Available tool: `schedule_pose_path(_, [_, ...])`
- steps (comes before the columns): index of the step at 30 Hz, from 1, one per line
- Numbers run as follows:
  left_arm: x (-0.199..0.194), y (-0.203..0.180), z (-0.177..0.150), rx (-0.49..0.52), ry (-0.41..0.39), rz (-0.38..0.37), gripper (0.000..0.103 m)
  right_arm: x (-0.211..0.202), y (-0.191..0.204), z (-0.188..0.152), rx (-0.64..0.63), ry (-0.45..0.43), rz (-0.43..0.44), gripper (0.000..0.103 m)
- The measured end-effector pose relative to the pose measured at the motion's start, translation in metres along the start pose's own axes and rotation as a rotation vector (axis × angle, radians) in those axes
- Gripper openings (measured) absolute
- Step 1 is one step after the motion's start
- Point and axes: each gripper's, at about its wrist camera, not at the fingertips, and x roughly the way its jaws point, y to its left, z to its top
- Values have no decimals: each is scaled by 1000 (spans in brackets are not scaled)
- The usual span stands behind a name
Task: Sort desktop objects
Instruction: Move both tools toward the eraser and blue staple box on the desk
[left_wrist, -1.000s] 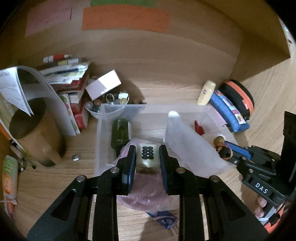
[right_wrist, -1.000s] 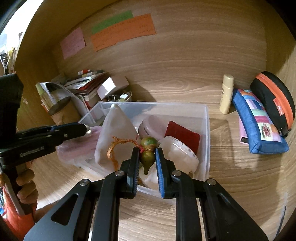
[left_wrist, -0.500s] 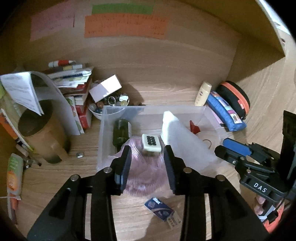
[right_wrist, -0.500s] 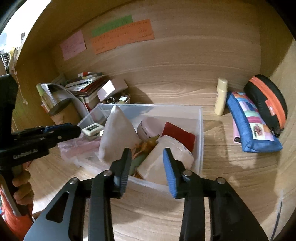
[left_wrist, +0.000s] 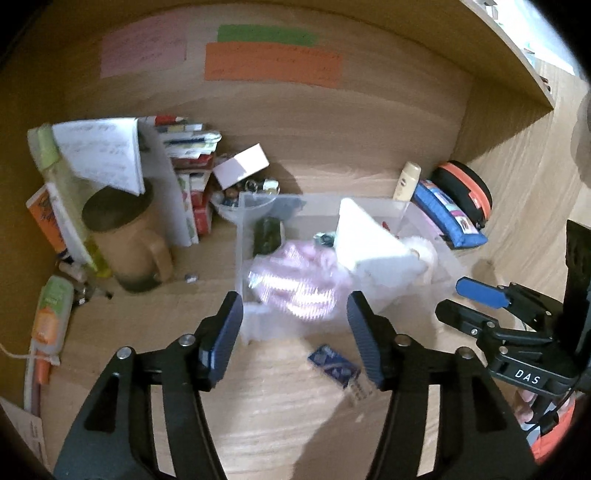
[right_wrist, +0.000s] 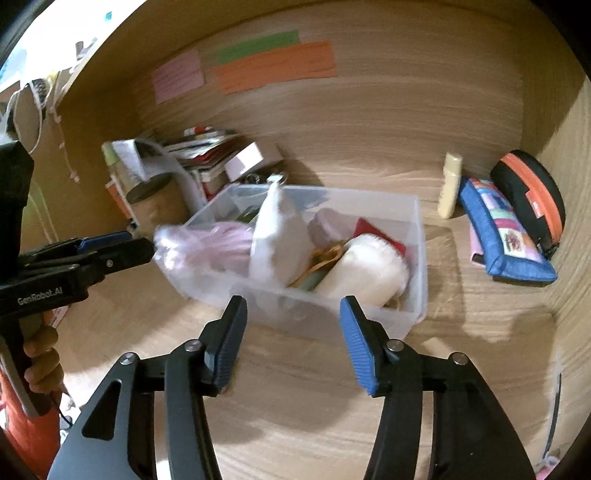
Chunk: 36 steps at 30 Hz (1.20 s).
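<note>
Far left on the wooden desk (left_wrist: 280, 417): an orange-and-green tube (left_wrist: 51, 314) lying flat; beside it a brown mug (left_wrist: 129, 243) with folded white paper (left_wrist: 103, 155) leaning over its mouth; behind that, a leaning stack of booklets (left_wrist: 192, 162) and a small white box (left_wrist: 242, 166) over a bowl of small bits (left_wrist: 255, 188). Centre: a clear plastic bin (right_wrist: 415, 258), holding a crumpled pink bag (left_wrist: 299, 277) at its left end, a dark green bottle (left_wrist: 267, 236), a white cone-shaped bag (right_wrist: 279, 229), a pale round jar (right_wrist: 365, 271) on its side, something red (right_wrist: 373, 229) behind it, and a tangle of orange cord (right_wrist: 325, 258) between cone and jar. Left gripper (left_wrist: 295, 332) just short of the bin's near wall, jaws opening, about half spread, nothing between the pads; a small blue card (left_wrist: 334, 367) flat on the desk below it. Right gripper (right_wrist: 291, 332) likewise before the bin's near edge, jaws opening, roughly half wide, empty. Further right: a cream bottle (right_wrist: 450, 184) upright against the back wall; a blue patchwork pouch (right_wrist: 506, 232) next to it; a black case with an orange zip (right_wrist: 532, 199) furthest right.
</note>
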Motion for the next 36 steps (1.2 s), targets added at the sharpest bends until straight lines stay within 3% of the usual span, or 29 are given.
schedule_pose_path(16, [9,25,-49,-62,102,-3,66,63,60,-43,-93,232,134,49])
schedule_pose_path(19, [13,23,-53,-56,119,-2,66,69,66,-47,-121,239,128,32])
schedule_pose_path(24, [25,13,-58,-30,158,-10,66,64,56,-50,-103,228,141,23])
schedule_pose_path(36, [66,-32,-63,70,262,-57,66,29,1,-66,-57,207,44,22])
